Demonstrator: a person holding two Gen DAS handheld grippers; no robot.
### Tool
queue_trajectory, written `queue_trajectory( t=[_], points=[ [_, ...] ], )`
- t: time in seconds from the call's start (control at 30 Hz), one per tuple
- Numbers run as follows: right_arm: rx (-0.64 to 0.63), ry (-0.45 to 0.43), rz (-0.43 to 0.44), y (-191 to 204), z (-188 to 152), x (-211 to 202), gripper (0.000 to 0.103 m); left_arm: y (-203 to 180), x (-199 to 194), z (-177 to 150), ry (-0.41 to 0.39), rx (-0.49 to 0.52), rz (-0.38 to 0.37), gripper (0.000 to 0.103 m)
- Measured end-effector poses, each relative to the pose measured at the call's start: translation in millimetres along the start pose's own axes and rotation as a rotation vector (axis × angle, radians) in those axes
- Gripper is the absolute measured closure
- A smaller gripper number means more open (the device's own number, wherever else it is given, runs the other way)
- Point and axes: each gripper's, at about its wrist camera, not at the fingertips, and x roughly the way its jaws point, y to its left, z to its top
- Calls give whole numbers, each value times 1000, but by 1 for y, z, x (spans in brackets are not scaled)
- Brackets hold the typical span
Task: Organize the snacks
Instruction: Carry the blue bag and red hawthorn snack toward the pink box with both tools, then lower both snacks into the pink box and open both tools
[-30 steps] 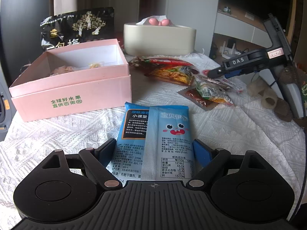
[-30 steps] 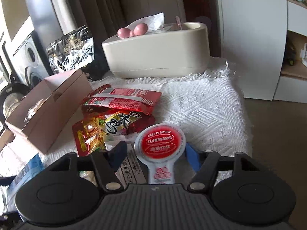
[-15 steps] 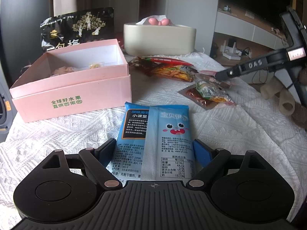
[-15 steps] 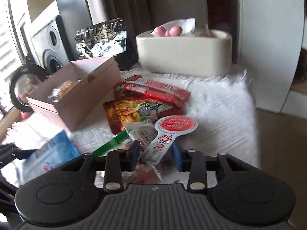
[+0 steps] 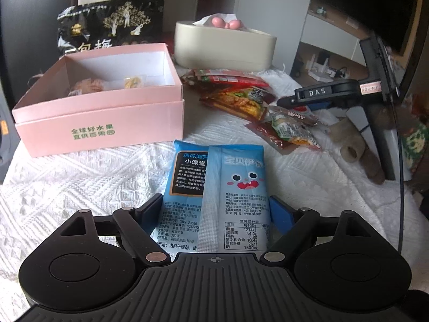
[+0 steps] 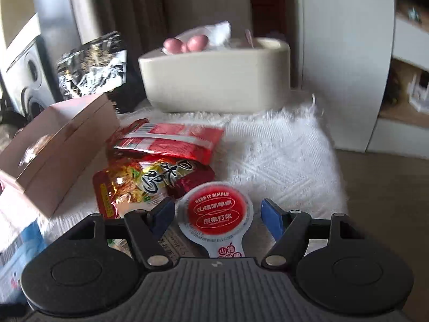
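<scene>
Right gripper point(image 6: 217, 214): reopened wide around round-headed snack point(image 6: 218, 210), right of pink box point(image 6: 61, 145); regrasp needed. Left gripper point(image 5: 215, 209): unchanged, bracketing blue packet point(image 5: 217, 187), grip uncertain.

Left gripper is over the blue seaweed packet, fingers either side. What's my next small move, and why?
Probably close the left gripper on the blue seaweed packet: its fingers already straddle the packet, which lies flat on the cloth, and the open pink box just ahead has room.
</scene>
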Motion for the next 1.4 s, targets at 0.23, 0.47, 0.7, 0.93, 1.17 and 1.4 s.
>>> queue_trajectory(
  t=[0.23, 0.47, 0.7, 0.93, 1.17, 1.4],
  points=[
    [-68, 40, 2, 6, -3, -8, 43, 7, 0, 3, -12, -54, -36, 16],
    [-41, -16, 60, 17, 1, -53, 43, 14, -18, -1, -25, -88, -74, 16],
    [-151, 11, 255, 77, -9, -112, 43, 24, -53, -7, -18, -47, -59, 17],
    [-230, 72, 441, 144, -20, -127, 43, 73, -112, 38, -243, -102, 51, 16],
    [-300, 86, 459, 192, -17, -109, 43, 147, -56, 131, -260, -311, -39, 14],
    [-346, 33, 372, 202, 8, -95, 43, 135, 33, 145, -116, -70, 121, 14]
  ],
)
